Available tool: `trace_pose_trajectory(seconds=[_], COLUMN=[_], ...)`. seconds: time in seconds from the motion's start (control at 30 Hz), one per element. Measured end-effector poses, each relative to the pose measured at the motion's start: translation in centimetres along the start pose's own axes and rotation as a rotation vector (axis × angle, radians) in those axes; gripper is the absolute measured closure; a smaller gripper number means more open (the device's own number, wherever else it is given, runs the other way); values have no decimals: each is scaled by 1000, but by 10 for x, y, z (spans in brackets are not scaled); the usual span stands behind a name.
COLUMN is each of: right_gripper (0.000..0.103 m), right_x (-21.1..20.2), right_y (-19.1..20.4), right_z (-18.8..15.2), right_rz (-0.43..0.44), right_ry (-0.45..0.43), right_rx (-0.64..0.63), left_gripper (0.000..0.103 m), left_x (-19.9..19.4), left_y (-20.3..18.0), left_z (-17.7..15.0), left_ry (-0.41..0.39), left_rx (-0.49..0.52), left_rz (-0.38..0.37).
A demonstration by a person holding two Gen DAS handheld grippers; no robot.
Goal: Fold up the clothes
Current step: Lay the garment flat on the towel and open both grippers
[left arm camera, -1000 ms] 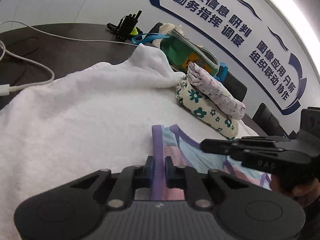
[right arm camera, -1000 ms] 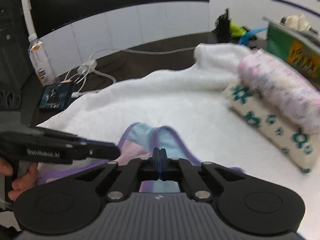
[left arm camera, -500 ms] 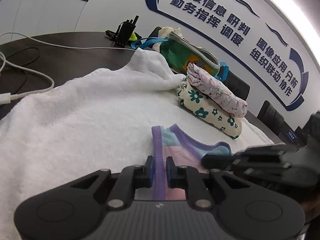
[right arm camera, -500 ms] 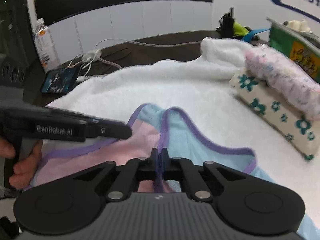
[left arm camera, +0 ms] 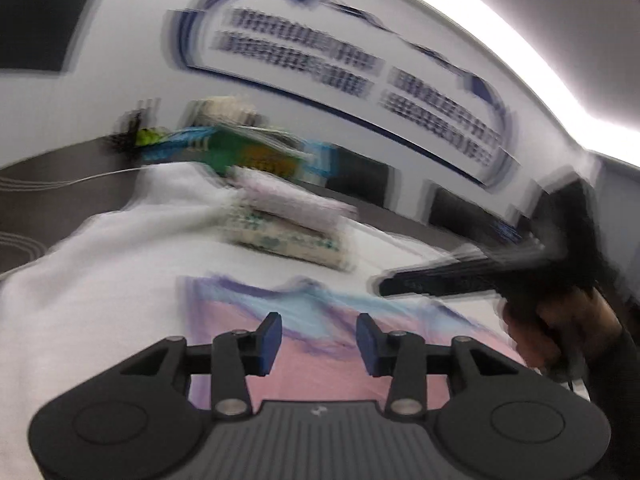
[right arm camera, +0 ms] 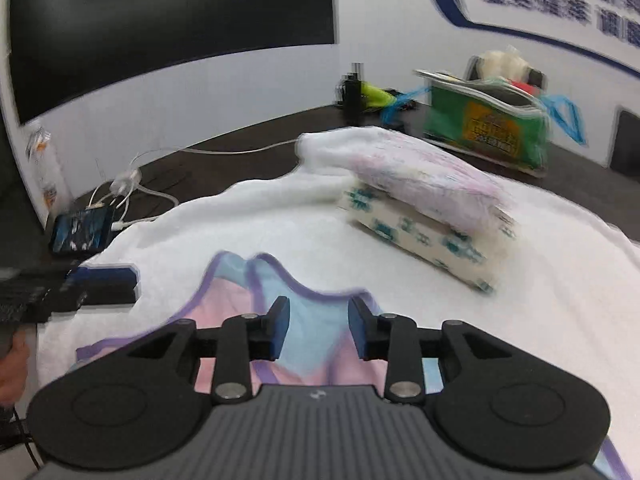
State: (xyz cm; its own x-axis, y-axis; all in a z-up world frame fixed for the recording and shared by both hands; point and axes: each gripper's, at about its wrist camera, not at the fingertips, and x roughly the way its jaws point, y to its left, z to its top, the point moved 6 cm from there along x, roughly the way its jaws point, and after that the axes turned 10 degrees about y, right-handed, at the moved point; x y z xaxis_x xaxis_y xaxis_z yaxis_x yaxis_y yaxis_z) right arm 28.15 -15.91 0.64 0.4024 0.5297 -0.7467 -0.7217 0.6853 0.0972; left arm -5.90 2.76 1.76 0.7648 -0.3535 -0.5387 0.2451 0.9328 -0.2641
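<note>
A pink and light-blue garment with purple trim [left arm camera: 320, 360] [right arm camera: 312, 336] lies flat on the white towel [left arm camera: 88, 300] [right arm camera: 248, 232]. My left gripper [left arm camera: 319, 344] is open and empty just above the garment's near part; this view is motion-blurred. My right gripper [right arm camera: 319, 332] is open and empty above the garment's neckline. The right gripper also shows in the left wrist view [left arm camera: 460, 280], and the left gripper shows in the right wrist view [right arm camera: 80, 288]. Two folded garments, a pale pink one [right arm camera: 432, 176] on a floral one [right arm camera: 424, 236], are stacked at the back.
A green bag [right arm camera: 488, 128] stands behind the stack on the dark table [right arm camera: 240, 164]. White cables [right arm camera: 132, 188], a phone [right arm camera: 80, 232] and a bottle [right arm camera: 44, 168] lie at the left. A black gadget [right arm camera: 352, 92] stands at the back.
Both grippers have opened and let go of the garment's purple trim. The garment now lies spread on the towel. The left gripper has swung quickly, blurring its view.
</note>
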Motion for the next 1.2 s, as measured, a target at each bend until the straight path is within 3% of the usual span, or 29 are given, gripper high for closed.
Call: trace_pose_trajectory(seconds=[0.07, 0.2, 0.23, 0.27, 0.3, 0.37, 0.43, 0.5, 0.57, 0.63, 0.77, 0.83, 0.9, 0.97, 1.03, 1.1, 1.2], right_gripper=[71, 72, 80, 89, 103, 103, 103, 99, 94, 72, 67, 67, 67, 68, 85, 89, 98], right_x=[-1, 7, 12, 17, 21, 24, 18, 10, -13, -44, -90, -97, -105, -111, -111, -112, -109], right_y=[2, 8, 7, 7, 5, 4, 3, 0, -4, -9, -14, -14, -14, -13, -15, -13, -11], right_z=[-21, -55, -59, -62, -64, -65, -64, -66, -76, -94, -154, -176, -198, -209, -215, -219, -223], right_rz=[21, 47, 46, 44, 46, 30, 18, 12, 8, -17, -52, -71, -89, -76, -38, -4, 5], right_ry=[27, 72, 74, 74, 80, 71, 49, 33, 6, -47, -64, -78, -91, -163, -183, -196, -172], right_rx=[35, 89, 102, 116, 127, 128, 121, 133, 110, 77, 57, 76, 94, 102, 148, 133, 104], left_gripper=[63, 66, 71, 97, 101, 101, 95, 63, 58, 57, 54, 60, 87, 93, 94, 95, 95], left_x=[15, 48, 53, 58, 58, 54, 53, 46, 28, 9, 5, 10, 16, 13, 6, -1, -6], left_y=[-29, -48, -50, -52, -54, -61, -65, -67, -63, -56, -45, -44, -44, -37, -29, -26, -22], left_z=[-10, -26, -29, -32, -35, -38, -42, -45, -49, -55, -63, -64, -65, -65, -65, -67, -71], left_ry=[59, 153, 167, 181, 182, 167, 174, 174, 150, 147, 226, 246, 264, 267, 258, 249, 245], left_rx=[107, 178, 192, 205, 217, 238, 254, 263, 277, 292, 259, 229, 200, 137, 55, -6, -70], left_rz=[-26, 56, 82, 107, 116, 113, 95, 61, 3, -43, -71, -72, -71, -90, -158, -233, -270])
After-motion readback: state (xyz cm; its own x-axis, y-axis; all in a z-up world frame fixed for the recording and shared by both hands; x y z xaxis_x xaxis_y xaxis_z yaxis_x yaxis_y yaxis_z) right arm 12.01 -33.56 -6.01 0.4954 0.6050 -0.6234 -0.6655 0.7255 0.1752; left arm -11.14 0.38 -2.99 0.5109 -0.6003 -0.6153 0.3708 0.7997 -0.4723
